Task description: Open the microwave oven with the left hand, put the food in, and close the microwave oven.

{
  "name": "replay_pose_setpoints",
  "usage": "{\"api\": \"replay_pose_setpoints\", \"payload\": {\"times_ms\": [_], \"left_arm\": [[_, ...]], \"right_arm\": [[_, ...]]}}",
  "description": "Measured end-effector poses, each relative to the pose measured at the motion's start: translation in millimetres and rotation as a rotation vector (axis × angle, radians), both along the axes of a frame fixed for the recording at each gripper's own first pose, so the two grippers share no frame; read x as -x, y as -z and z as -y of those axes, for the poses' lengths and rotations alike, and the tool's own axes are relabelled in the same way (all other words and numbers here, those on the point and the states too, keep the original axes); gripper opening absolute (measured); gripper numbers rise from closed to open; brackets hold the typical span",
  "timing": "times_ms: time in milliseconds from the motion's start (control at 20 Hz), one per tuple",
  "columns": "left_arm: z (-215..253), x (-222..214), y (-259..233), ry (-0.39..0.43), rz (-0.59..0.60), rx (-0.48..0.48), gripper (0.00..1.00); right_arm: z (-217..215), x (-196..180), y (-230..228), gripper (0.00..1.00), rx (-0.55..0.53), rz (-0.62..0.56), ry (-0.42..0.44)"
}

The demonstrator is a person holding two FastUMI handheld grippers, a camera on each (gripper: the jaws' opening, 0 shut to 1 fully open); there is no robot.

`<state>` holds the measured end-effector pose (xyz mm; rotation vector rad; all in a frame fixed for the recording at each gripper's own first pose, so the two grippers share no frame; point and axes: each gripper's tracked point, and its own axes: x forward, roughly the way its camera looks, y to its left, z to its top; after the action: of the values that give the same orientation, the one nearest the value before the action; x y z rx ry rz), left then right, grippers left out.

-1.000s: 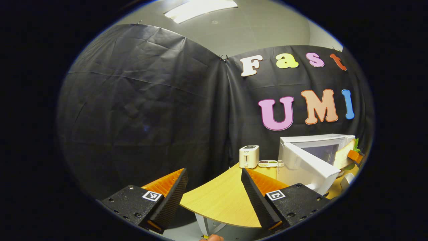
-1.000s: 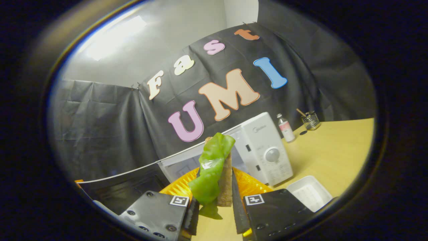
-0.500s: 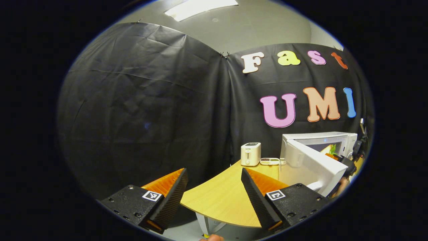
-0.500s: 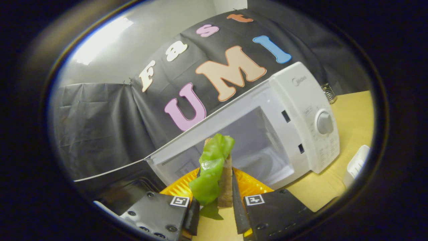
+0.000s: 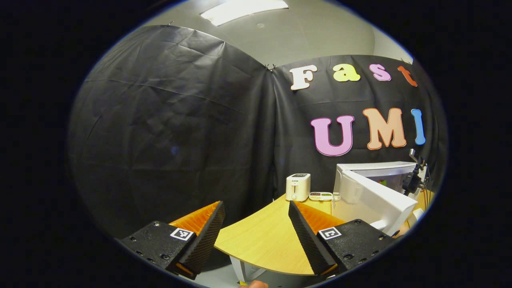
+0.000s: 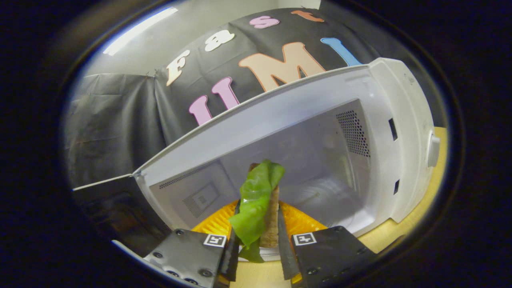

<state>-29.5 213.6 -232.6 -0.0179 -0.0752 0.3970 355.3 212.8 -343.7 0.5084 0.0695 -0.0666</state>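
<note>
Sandwich of tan bread slice with green lettuce leaf (image 6: 258,208) pinched upright between fingers of right gripper (image 6: 258,244), lower centre of right gripper view, at mouth of open white microwave oven (image 6: 320,132). Judged light, soft, crushable; lettuce slippery; hold best kept on bread edges.

Left gripper (image 5: 256,236) held wide open, empty, lower centre of left gripper view. White microwave door (image 5: 376,200) swung outward at lower right; small white toaster (image 5: 298,187) beyond on pale wooden tabletop (image 5: 264,236). Cavity entrance unobstructed.

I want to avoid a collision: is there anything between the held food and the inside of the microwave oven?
Nothing visible blocks it. The right gripper holds the food upright at the open microwave oven; the cavity ahead looks bare, and the door is swung aside.
</note>
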Motion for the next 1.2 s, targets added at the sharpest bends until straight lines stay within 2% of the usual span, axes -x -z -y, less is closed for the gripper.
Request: {"api": "replay_pose_setpoints", "payload": {"times_ms": [50,300,450,500,600,650,750,1000,1200], "left_arm": [[-1,-1,-2,-0.003,-0.001,0.0,0.98],[2,-3,0,0.002,-0.005,0.003,0.98],[1,0,3,0.006,-0.005,0.003,0.98],[1,0,2,0.004,-0.004,0.002,0.98],[1,-1,-1,0.002,-0.004,-0.001,0.98],[0,-2,-2,0.0,-0.003,-0.002,0.98],[1,-1,1,0.002,-0.005,-0.002,0.98],[2,-3,4,0.004,-0.014,0.002,0.98],[3,-3,7,0.011,-0.02,0.016,0.97]], "right_arm": [[4,-4,4,0.39,-0.014,-0.014,0.004],[14,-12,20,0.39,0.002,-0.065,0.019],[16,-15,22,0.52,0.005,-0.072,0.019],[20,-18,26,0.52,0.014,-0.08,0.036],[32,-19,32,0.58,0.103,-0.104,0.09],[35,-20,35,0.71,0.155,-0.115,0.088],[32,-16,41,0.87,0.216,-0.119,0.067],[36,1,19,0.92,0.316,-0.067,0.072],[24,36,-4,0.92,0.33,-0.029,0.003]]}}
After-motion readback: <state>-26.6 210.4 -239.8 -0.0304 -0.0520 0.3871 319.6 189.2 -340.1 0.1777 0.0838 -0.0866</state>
